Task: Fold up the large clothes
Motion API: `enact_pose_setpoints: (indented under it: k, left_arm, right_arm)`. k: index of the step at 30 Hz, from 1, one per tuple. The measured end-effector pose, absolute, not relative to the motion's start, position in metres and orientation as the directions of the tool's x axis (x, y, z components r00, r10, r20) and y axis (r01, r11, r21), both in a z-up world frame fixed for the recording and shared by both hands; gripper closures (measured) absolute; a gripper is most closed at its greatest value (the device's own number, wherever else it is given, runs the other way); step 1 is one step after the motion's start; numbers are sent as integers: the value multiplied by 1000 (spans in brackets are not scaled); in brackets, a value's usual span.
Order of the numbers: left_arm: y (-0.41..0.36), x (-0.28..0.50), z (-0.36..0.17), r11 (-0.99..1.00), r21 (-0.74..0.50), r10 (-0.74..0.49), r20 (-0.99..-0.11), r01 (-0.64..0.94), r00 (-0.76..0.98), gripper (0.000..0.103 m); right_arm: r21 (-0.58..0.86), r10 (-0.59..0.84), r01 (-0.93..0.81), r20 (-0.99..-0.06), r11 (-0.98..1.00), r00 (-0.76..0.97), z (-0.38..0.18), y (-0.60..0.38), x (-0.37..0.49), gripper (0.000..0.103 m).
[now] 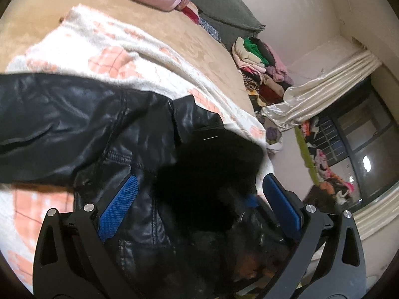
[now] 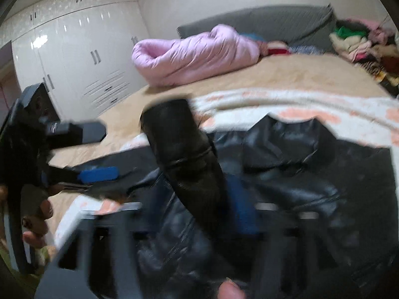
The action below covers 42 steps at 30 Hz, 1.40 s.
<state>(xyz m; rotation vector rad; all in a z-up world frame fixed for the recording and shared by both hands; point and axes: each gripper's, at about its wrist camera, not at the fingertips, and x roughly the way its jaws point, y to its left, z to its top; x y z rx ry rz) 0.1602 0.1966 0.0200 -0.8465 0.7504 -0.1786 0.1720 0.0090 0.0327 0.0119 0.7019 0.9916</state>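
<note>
Item: black leather jacket point(image 1: 82, 114), lying spread on a white and pink blanket point(image 1: 104, 49) at the near side of a tan bed point(image 1: 199, 42). One sleeve point(image 2: 184, 149) lies folded across the body in the right wrist view.

Left gripper point(image 1: 197, 194): jaws spread wide over the jacket's dark lining, blue pads clear of the cloth, nothing pinched.

Right gripper point(image 2: 199, 194): badly blurred; jaws appear spread, with the sleeve between them and not visibly pinched.

Step in hand, as judged: laying the sleeve in over the body. To do it well, set the sleeve flat and straight along the jacket, smooth the stiff leather before the next fold, and keep the collar square.

Writing: none readable; no brand or label shows.

Also present: pink quilt point(image 2: 194, 54), far; white wardrobe point(image 2: 74, 49), far left; clothes pile point(image 1: 261, 64), far right.
</note>
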Motion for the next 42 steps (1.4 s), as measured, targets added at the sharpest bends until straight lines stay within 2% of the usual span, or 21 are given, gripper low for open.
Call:
enact_pose_setpoints:
  k: [3, 6, 8, 10, 12, 14, 15, 16, 17, 19, 20, 21, 22, 24, 28, 33, 35, 37, 42]
  left_arm:
    - [200, 160, 12, 631, -763, -455, -512, -142, 729, 9]
    - [199, 162, -2, 646, -742, -451, -559, -178, 696, 9]
    - [198, 163, -17, 674, -695, -413, -636, -251, 652, 9]
    - [197, 161, -29, 695, -654, -375, -684, -298, 626, 9]
    - [195, 162, -40, 707, -629, -360, -713, -323, 601, 9]
    - [193, 167, -53, 707, -621, -356, -726, -339, 589, 10]
    - [191, 170, -55, 710, -611, -337, -731, -349, 594, 20]
    - [189, 173, -55, 720, -601, -327, -734, -346, 596, 41]
    - [186, 177, -54, 738, -582, -314, -744, -342, 589, 51]
    - [178, 186, -54, 776, -535, -289, -772, -334, 565, 82]
    - [175, 188, -53, 784, -524, -279, -776, -333, 565, 85]
    - [172, 189, -51, 792, -520, -275, -772, -320, 573, 95]
    - [168, 190, -44, 803, -518, -273, -761, -297, 589, 100]
    - [161, 190, -26, 813, -532, -292, -725, -238, 624, 102]
    - [142, 191, 38, 794, -605, -399, -590, -58, 702, 103]
    - [130, 193, 111, 813, -567, -439, -454, 128, 775, 103]
    - [136, 195, 115, 858, -499, -384, -467, 121, 797, 103]
    - [150, 206, 100, 869, -487, -363, -502, 90, 785, 103]
    - [181, 226, 26, 869, -493, -314, -628, -52, 712, 103]
  right_arm:
    - [304, 762, -780, -568, 546, 312, 31, 13, 163, 15]
    - [311, 784, -809, -560, 499, 268, 34, 5, 155, 13]
    - [309, 785, -803, -550, 509, 285, 36, -7, 156, 13]
    - [334, 789, -786, -541, 521, 293, 36, -25, 162, 19]
    - [342, 782, -765, -536, 546, 319, 37, -41, 171, 36]
    - [335, 765, -745, -542, 577, 348, 36, -51, 180, 45]
    - [332, 749, -726, -549, 602, 371, 35, -60, 184, 48]
    - [335, 741, -712, -551, 618, 384, 34, -66, 188, 49]
    - [338, 733, -698, -552, 632, 396, 32, -71, 191, 49]
    - [351, 714, -658, -554, 666, 428, 31, -85, 199, 49]
    - [358, 705, -636, -551, 683, 447, 32, -96, 203, 49]
    - [358, 695, -622, -550, 697, 462, 31, -102, 206, 50]
    - [356, 684, -606, -549, 711, 480, 32, -111, 209, 50]
    - [357, 661, -570, -544, 740, 517, 34, -129, 216, 53]
    - [368, 611, -488, -521, 791, 597, 44, -162, 234, 54]
    - [373, 554, -411, -507, 832, 661, 56, -186, 257, 61]
    - [369, 533, -388, -507, 845, 677, 59, -188, 267, 61]
    - [362, 523, -381, -517, 851, 677, 58, -186, 275, 61]
    - [297, 498, -401, -573, 867, 651, 46, -162, 294, 63]
